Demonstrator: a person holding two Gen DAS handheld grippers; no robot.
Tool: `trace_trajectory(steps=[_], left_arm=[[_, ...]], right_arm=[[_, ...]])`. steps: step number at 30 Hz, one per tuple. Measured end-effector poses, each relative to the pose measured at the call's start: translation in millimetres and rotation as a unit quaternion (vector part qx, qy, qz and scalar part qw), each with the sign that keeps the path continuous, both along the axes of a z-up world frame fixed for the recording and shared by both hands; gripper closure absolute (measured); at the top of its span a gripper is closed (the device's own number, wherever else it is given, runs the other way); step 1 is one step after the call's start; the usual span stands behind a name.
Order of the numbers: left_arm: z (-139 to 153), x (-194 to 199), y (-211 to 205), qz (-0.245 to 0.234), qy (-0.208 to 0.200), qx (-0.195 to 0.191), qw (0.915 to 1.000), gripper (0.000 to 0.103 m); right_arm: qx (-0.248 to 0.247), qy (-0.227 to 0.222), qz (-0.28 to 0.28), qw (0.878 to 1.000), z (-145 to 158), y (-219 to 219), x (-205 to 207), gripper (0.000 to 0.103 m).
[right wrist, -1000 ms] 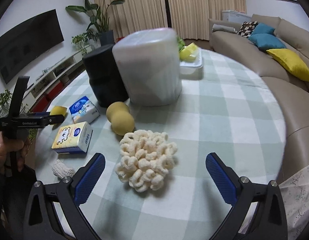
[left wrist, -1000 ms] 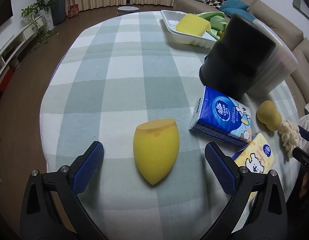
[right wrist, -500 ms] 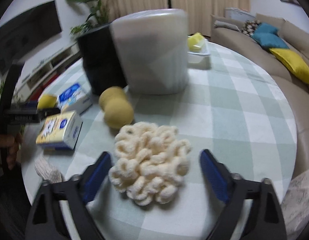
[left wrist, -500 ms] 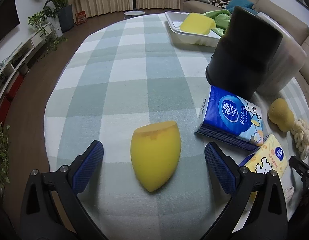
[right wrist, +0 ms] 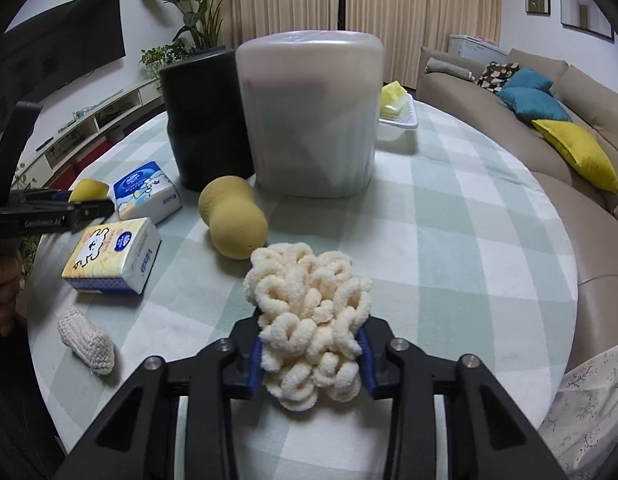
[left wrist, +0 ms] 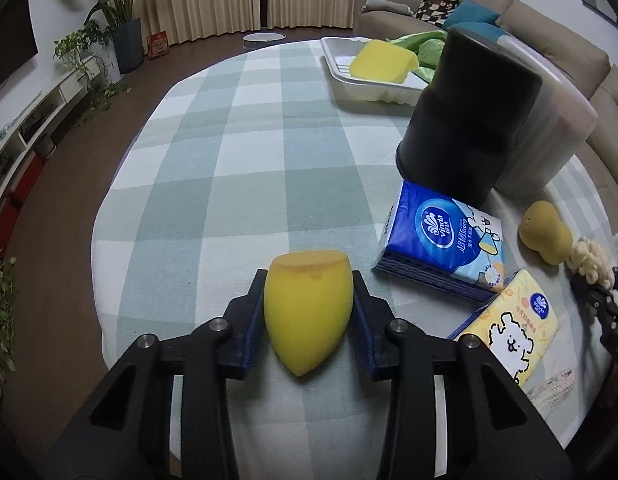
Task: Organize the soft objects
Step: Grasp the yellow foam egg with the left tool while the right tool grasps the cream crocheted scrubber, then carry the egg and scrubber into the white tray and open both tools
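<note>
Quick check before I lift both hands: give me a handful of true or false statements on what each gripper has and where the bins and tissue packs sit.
1. The left gripper is closed on the yellow teardrop sponge. True; its jaws have just been closing and the pads press its sides.
2. The right gripper is empty. False; it has just closed on the cream loopy scrubber.
3. The black bin stands beside the translucent white bin. True.
4. The white tray is bare. False; a yellow sponge block lies in it.
5. The blue tissue pack lies inside the black bin. False; it lies on the tablecloth in front of the bin.
</note>
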State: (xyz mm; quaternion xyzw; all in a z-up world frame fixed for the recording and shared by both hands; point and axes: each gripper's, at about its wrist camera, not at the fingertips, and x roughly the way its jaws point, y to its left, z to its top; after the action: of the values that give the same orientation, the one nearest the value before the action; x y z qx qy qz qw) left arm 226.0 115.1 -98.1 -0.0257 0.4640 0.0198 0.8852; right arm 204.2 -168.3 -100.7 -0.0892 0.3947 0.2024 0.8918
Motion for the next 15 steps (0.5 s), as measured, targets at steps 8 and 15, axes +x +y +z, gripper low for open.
trace_trajectory(steps=[8,15], left_arm=[[9.6,-10.6,4.6,0.012,-0.022,-0.011,0.9996,0.069],[20.8,-32.5,-8.3,0.007,-0.041,-0.031,0.9986,0.069]], right_arm=[[0.004,-0.022,0.003,1.000,6.5,-0.1,-8.3,0.076],[0.035,-0.020,-0.006,0.999,20.0,-16.6,-13.2,0.076]])
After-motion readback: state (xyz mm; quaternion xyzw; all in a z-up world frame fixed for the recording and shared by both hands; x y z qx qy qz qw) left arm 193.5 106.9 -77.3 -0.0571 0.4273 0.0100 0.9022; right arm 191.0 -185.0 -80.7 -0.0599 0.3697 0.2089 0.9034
